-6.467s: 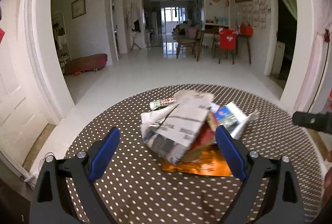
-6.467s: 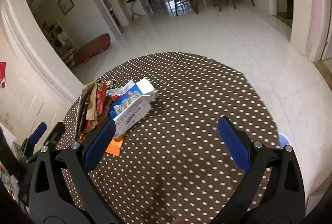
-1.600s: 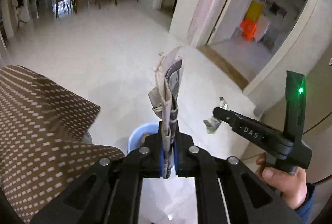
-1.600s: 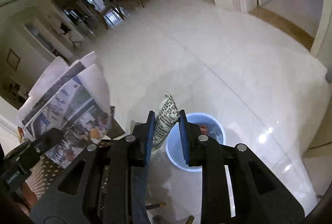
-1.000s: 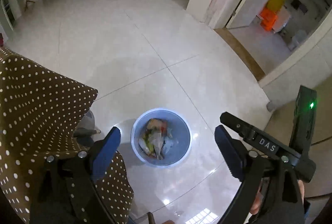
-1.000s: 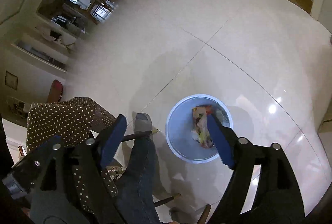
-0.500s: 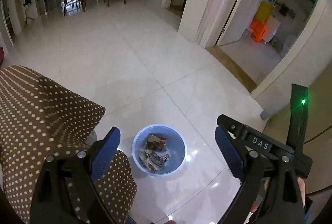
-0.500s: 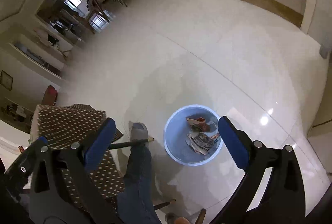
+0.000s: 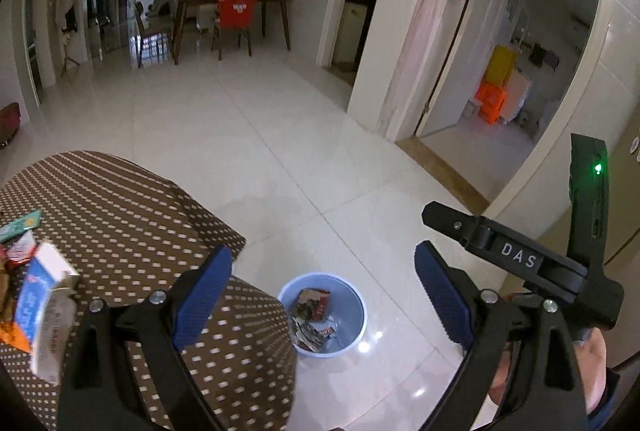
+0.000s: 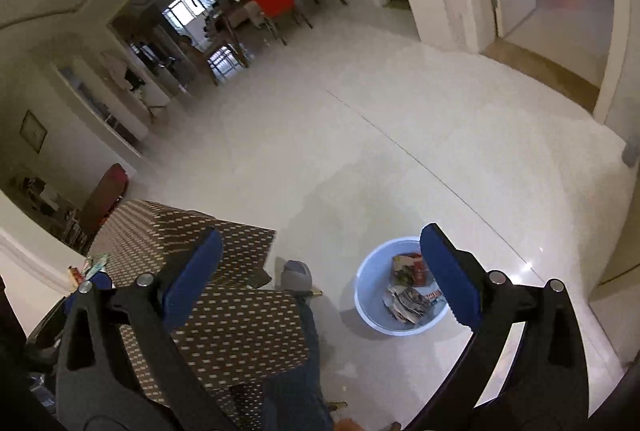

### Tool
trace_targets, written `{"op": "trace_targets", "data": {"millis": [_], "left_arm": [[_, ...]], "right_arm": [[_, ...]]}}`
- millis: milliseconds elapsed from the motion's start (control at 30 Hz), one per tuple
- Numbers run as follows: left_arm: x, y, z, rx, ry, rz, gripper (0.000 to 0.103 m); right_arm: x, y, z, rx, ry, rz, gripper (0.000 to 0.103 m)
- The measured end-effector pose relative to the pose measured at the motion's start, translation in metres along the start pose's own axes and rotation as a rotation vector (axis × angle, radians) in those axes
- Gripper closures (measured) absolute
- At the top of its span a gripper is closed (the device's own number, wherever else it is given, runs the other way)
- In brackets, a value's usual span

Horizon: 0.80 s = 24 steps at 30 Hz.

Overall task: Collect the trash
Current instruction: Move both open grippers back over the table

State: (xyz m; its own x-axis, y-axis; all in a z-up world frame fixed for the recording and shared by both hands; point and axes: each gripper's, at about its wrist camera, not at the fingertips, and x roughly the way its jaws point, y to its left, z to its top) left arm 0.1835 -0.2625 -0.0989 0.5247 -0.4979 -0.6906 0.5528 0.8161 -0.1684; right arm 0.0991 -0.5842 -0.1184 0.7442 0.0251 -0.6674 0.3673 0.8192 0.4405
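Observation:
A light blue bin (image 9: 352,305) stands on the white floor beside the table, with crumpled paper and wrappers (image 9: 310,323) in it. It also shows in the right wrist view (image 10: 372,295). My left gripper (image 9: 322,297) is open and empty, above the table edge and the bin. My right gripper (image 10: 320,273) is open and empty, above the floor left of the bin. A blue and white carton (image 9: 44,307) and other wrappers (image 9: 16,231) lie on the brown dotted tablecloth (image 9: 132,207) at the far left.
The right gripper's body (image 9: 520,259) and the hand holding it show at the right of the left wrist view. A person's leg and grey shoe (image 10: 296,277) stand between table and bin. Doorways (image 9: 500,71) open at the right; a dining table and chairs (image 9: 224,15) stand far back.
Both grippers let go of their paper trash over the bin and opened. Since then both views have tilted up and swung left, bringing the table and its remaining trash into view.

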Motion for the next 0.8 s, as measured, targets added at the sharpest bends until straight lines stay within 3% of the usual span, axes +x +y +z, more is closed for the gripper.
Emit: {"op": "trace_targets", "data": {"millis": [367,600,800], "left_arm": [[-0.091,0.056,-0.006,-0.044,-0.170,0.068,0.012],[-0.129,0.090,-0.018,-0.067,-0.234,0.145,0.011],[-0.155,0.123,-0.031,-0.067,-0.285,0.257,0.011]], "right_arm": [[-0.027,0.081,-0.007,-0.107,-0.051,0.065,0.006],[-0.026,0.121,-0.022,-0.175,-0.049,0.101,0.006],[-0.021,0.156,-0.038,-0.229,-0.035,0.126,0.006]]}}
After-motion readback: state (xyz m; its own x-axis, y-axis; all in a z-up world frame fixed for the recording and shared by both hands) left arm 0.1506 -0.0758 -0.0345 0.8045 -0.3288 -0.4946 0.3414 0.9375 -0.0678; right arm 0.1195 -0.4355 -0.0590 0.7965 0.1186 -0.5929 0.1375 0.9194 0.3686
